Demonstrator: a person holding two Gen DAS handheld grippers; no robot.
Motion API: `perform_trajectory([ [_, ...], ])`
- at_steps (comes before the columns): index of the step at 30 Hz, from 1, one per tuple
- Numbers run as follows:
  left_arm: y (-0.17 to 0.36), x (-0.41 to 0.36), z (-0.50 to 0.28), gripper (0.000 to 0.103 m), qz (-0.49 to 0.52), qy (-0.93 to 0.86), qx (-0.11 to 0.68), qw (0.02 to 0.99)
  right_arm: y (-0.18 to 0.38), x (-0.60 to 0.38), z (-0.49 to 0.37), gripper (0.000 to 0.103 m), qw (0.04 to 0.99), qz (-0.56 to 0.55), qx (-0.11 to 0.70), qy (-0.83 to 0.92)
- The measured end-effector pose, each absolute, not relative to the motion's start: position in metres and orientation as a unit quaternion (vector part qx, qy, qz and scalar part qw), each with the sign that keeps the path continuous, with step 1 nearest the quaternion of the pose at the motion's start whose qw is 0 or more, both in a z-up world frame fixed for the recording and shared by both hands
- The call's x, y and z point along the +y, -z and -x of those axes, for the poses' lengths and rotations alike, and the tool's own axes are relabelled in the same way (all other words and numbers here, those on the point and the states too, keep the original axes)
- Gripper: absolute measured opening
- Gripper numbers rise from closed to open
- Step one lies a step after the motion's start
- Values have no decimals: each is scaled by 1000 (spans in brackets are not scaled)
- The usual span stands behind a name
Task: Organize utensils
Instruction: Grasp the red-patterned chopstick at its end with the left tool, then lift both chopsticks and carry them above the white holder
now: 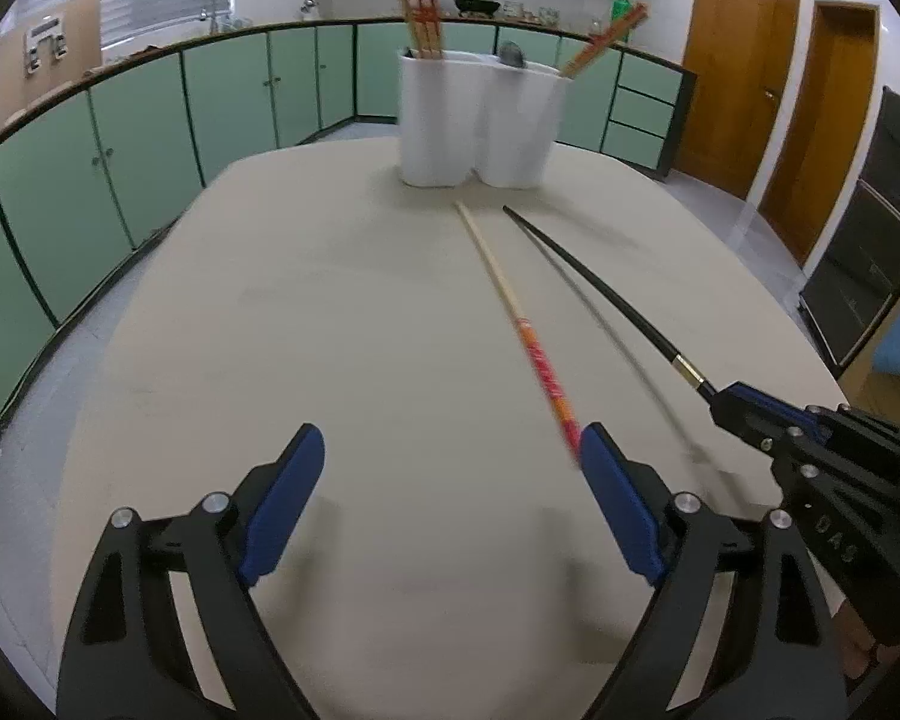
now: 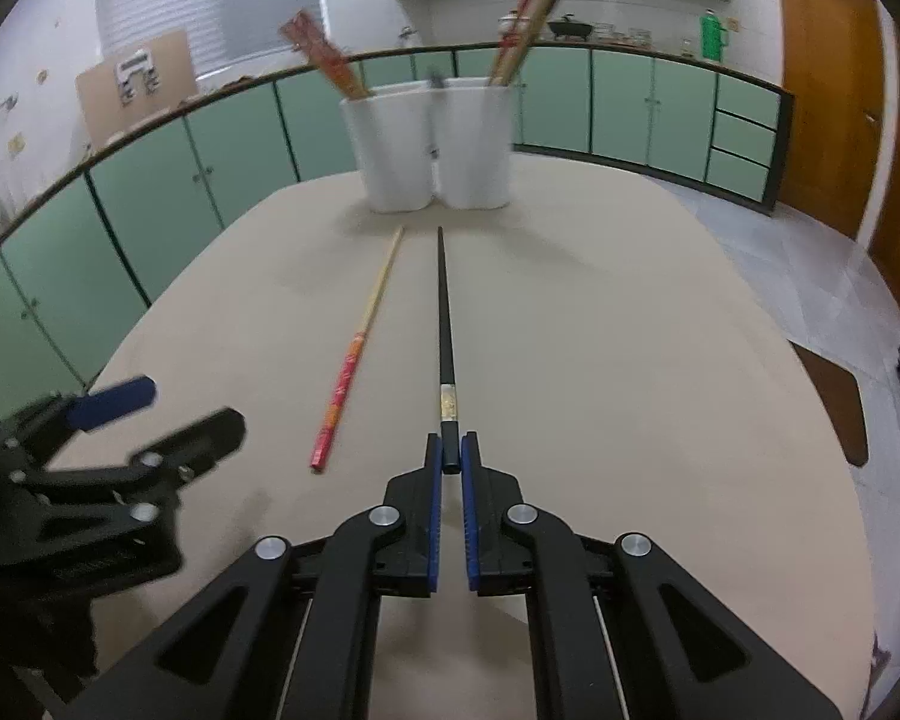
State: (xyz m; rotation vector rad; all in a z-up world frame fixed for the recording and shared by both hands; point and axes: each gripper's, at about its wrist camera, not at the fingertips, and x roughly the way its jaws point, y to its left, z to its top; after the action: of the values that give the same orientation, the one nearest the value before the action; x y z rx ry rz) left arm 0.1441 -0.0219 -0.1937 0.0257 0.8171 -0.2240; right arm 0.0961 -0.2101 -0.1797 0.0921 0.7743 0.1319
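Observation:
My right gripper [image 2: 450, 450] is shut on the thick end of a black chopstick [image 2: 445, 312], which points away toward a white two-compartment utensil holder [image 2: 432, 150]. In the left wrist view the black chopstick [image 1: 600, 291] is held above the table by the right gripper [image 1: 732, 405]. A wooden chopstick with a red-orange handle [image 2: 354, 348] lies on the table to its left. My left gripper [image 1: 450, 456] is open and empty, its right finger close to that chopstick's handle [image 1: 540, 366]. The holder [image 1: 480, 120] has several red-patterned chopsticks in both compartments.
The beige round table [image 1: 330, 330] carries everything. Green cabinets [image 1: 150, 120] and a counter run along the far wall. Wooden doors [image 1: 744, 72] stand at the right. The left gripper also shows in the right wrist view [image 2: 150, 414].

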Motion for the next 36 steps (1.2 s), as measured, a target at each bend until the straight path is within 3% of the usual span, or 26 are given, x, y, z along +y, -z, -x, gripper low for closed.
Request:
perform_trajectory([
  [4, 203, -39, -149, 74, -14, 116, 411, 904, 180, -224, -95, 6, 923, -57, 376, -59],
  [9, 214, -55, -157, 54, -20, 115, 434, 893, 181, -235, -95, 6, 922, -69, 377, -58],
  [13, 215, -64, -160, 50, -26, 110, 436, 893, 181, -240, -97, 6, 921, -76, 378, -59],
  [16, 214, -69, -161, 35, -29, 107, 435, 893, 180, -244, -99, 6, 921, -82, 376, -59],
  [20, 213, -73, -162, 8, -30, 110, 433, 894, 180, -246, -98, 6, 922, -86, 374, -57],
  [36, 180, -64, -153, 5, -24, 105, 396, 912, 161, -252, -94, 6, 932, -81, 349, -56],
])
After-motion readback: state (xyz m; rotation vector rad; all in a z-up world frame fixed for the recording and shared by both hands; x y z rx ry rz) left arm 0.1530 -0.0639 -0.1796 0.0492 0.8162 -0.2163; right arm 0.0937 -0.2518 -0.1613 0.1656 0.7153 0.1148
